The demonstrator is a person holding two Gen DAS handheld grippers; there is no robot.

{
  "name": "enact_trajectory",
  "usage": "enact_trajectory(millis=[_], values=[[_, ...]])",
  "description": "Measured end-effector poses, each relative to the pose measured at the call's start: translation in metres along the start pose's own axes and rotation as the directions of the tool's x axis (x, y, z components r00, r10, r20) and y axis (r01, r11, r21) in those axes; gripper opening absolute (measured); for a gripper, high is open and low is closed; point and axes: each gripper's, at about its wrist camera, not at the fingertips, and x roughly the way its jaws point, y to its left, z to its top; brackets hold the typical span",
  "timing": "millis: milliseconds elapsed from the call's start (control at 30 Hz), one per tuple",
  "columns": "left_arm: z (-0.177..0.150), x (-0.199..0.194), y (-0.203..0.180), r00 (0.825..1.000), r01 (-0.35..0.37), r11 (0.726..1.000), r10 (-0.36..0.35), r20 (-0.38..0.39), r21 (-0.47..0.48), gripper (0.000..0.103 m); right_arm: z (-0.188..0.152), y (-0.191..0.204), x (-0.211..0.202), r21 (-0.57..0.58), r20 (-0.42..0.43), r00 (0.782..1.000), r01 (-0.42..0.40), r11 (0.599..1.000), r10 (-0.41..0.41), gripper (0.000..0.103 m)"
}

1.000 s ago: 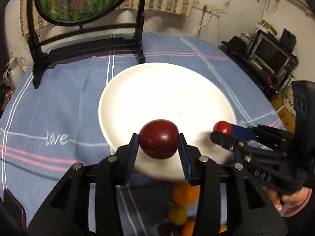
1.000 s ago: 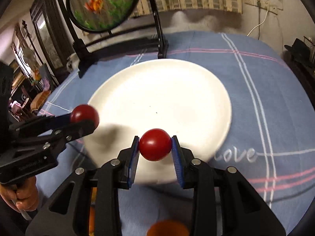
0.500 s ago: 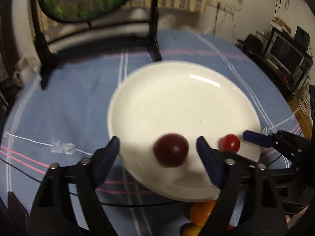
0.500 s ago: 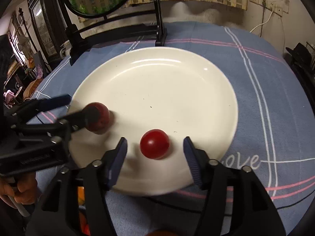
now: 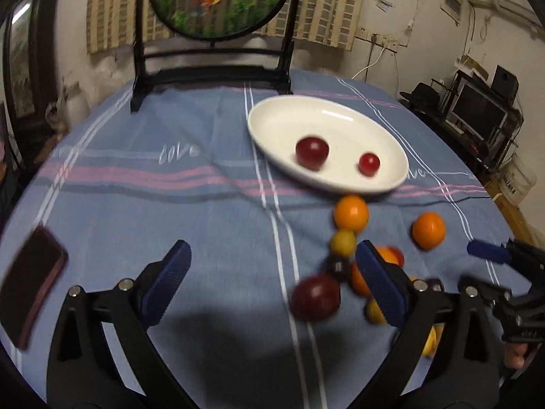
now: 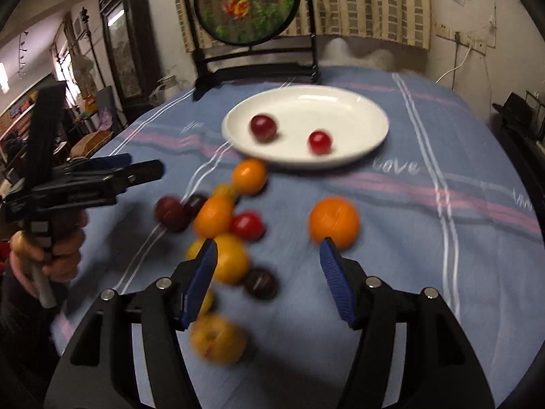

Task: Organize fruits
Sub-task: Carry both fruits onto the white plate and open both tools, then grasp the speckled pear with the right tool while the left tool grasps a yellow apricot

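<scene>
A white plate point(image 5: 279, 116) point(image 6: 361, 105) holds a dark red plum point(image 5: 311, 150) point(image 6: 263, 127) and a small red tomato point(image 5: 369, 164) point(image 6: 319, 141). Loose fruit lies on the blue cloth nearer me: oranges point(image 5: 351, 213) point(image 6: 333, 221), a dark plum point(image 5: 315, 296) point(image 6: 169, 212), a red tomato point(image 6: 247, 225), small yellow fruits point(image 5: 342, 242). My left gripper point(image 5: 272, 284) is open and empty above the cloth, left of the pile. My right gripper point(image 6: 269, 272) is open and empty above the pile, with the lone orange just beyond its right finger.
A round fish-painting screen on a black stand point(image 5: 218, 0) point(image 6: 248, 3) stands at the table's far side. A dark phone point(image 5: 30, 286) lies at the left edge. A shelf with a monitor point(image 5: 477, 109) stands off the table's right.
Both grippers opened, leaving the plum and the tomato on the plate, then pulled back toward me and now hover over the loose fruit.
</scene>
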Motion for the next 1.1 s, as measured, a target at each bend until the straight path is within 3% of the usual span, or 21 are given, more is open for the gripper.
enact_trajectory(millis=[100, 267, 333, 500, 600, 900, 1100], values=[[-0.022, -0.003, 0.003, 0.999, 0.014, 0.999, -0.015, -0.04, -0.032, 0.099, -0.028, 0.022, -0.011, -0.048, -0.021, 0.999, 0.037, 0.998, -0.038, 0.063], [-0.042, -0.014, -0.005, 1.0, 0.005, 1.0, -0.004, -0.025, 0.03, 0.099, -0.053, 0.033, -0.004, -0.053, -0.055, 0.996, 0.071, 0.996, -0.074, 0.063], [-0.044, -0.017, -0.005, 1.0, 0.029, 0.999, -0.029, -0.012, 0.03, 0.099, -0.054, 0.035, -0.001, -0.05, -0.058, 0.995, 0.078, 0.996, -0.081, 0.063], [-0.042, -0.014, -0.003, 1.0, -0.003, 1.0, 0.004, -0.031, 0.014, 0.099, -0.05, 0.039, 0.009, -0.064, -0.072, 0.992, 0.097, 0.993, -0.102, 0.062], [-0.042, -0.015, -0.003, 1.0, -0.001, 1.0, 0.001, -0.028, 0.012, 0.099, -0.048, 0.041, 0.011, -0.075, -0.073, 0.991, 0.106, 0.992, -0.111, 0.055], [-0.042, -0.012, -0.004, 0.999, -0.008, 1.0, 0.009, -0.043, 0.014, 0.099, -0.051, 0.04, 0.013, -0.069, -0.09, 0.991, 0.096, 0.993, -0.102, 0.054], [-0.04, -0.01, -0.003, 0.999, -0.012, 1.0, 0.012, -0.051, 0.009, 0.099, -0.053, 0.04, 0.015, -0.07, -0.099, 0.992, 0.075, 0.995, -0.082, 0.043]])
